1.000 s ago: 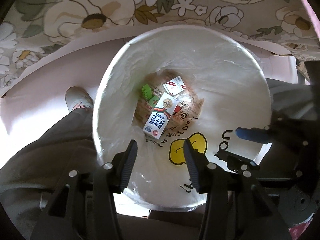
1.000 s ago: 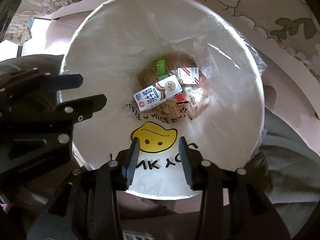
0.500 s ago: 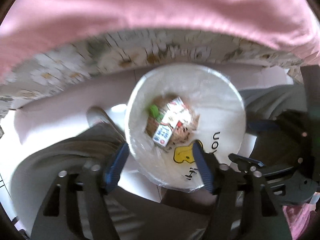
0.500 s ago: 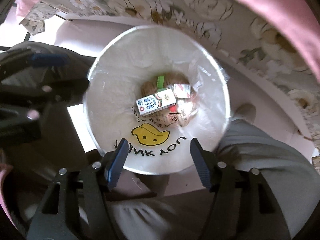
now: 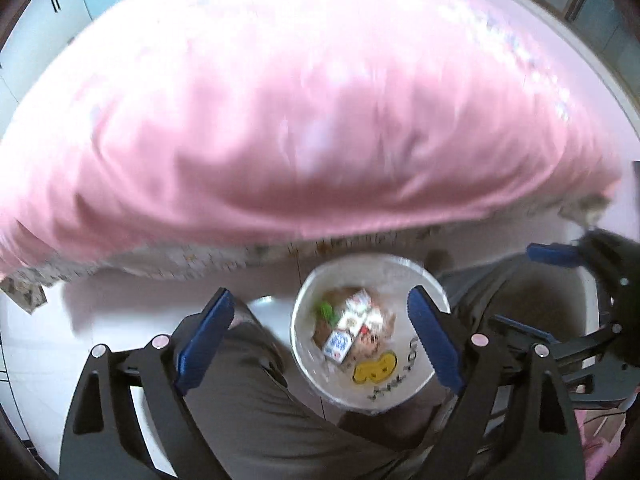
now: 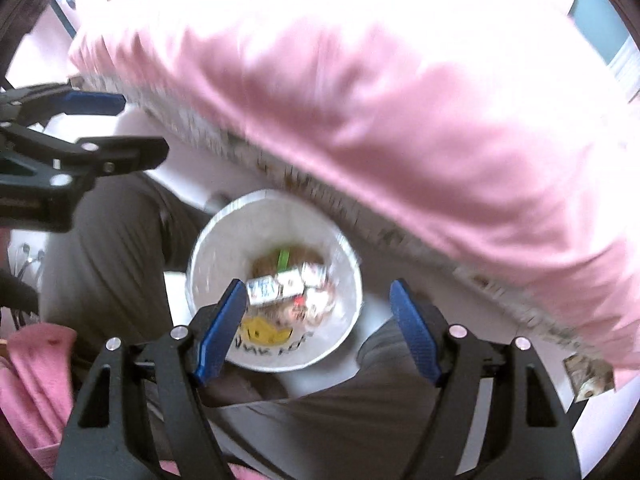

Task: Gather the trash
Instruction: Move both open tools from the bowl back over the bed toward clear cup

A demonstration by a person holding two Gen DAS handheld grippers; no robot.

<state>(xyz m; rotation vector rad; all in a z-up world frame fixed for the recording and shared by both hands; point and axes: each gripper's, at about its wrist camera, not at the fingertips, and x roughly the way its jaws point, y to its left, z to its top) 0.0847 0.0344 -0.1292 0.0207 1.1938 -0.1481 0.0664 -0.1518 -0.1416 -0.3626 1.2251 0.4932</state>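
Trash bin (image 5: 370, 390): directly below both my wide-open, empty grippers, left gripper (image 5: 320, 344) and right gripper (image 6: 316, 328); neither arm clearly nearer.

Cartons (image 5: 345, 332) lie in the bin (image 5: 416, 390), below the bed's edge (image 5: 280, 184).

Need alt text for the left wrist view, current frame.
Blurred fisheye: the open left gripper hangs empty above a white-lined trash bin holding a milk carton and wrappers. A pink bed cover fills the upper frame; the right gripper shows at right.
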